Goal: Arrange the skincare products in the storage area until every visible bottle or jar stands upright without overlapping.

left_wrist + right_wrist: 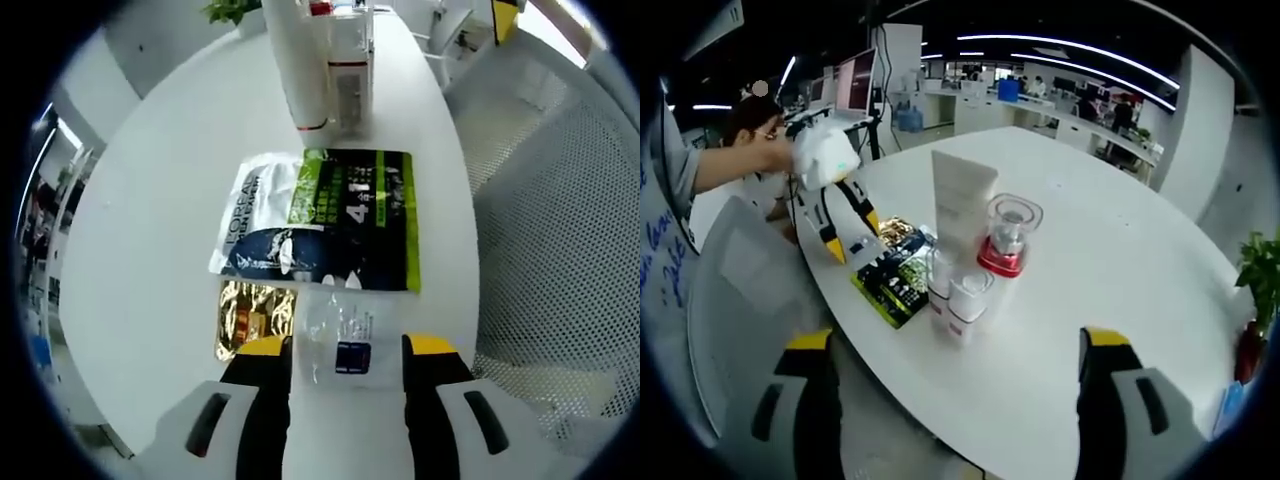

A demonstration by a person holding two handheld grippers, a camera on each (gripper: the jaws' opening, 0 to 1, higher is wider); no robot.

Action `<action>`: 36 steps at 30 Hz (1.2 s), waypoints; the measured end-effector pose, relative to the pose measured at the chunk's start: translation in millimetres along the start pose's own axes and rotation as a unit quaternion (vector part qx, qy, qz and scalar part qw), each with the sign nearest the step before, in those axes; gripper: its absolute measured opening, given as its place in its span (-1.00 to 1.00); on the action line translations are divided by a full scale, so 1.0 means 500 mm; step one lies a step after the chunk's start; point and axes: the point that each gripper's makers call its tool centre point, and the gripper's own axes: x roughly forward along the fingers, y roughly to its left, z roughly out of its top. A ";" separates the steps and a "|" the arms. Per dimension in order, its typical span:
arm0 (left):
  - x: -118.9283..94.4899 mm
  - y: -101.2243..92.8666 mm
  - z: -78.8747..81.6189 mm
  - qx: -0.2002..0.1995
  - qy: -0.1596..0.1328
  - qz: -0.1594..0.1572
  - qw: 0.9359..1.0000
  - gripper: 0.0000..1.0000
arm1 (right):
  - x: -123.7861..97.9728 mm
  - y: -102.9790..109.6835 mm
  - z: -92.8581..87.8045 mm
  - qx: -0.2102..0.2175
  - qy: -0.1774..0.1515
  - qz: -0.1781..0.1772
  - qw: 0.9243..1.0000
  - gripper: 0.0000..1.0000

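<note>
left gripper [346,358]: jaws apart around a small clear bottle [340,343] lying flat on the white tabletop [150,260] | gold packet [252,318] beside it | right gripper [952,368]: wide open, holding nothing | white tube [960,212] and jar [1008,235] stand upright

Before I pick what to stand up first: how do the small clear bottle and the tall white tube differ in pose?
The small clear bottle lies flat on the white table, between the left gripper jaws; the tall white tube stands upright beyond the sachets. The bottle is transparent with a dark label; the tube is opaque white and much taller. Both rest on the same table.
</note>
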 end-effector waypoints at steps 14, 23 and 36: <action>-0.050 0.016 0.028 -0.040 -0.047 0.039 0.997 -0.04 | 0.005 0.006 0.017 -0.011 -0.009 0.005 1.000 0.99; -0.101 0.030 0.050 -0.069 -0.086 0.076 0.991 0.11 | 0.006 0.006 0.023 -0.018 -0.006 0.005 1.000 0.99; -0.156 0.023 0.068 -0.096 -0.137 0.106 0.980 0.28 | 0.004 0.007 0.028 -0.016 -0.009 0.006 1.000 0.99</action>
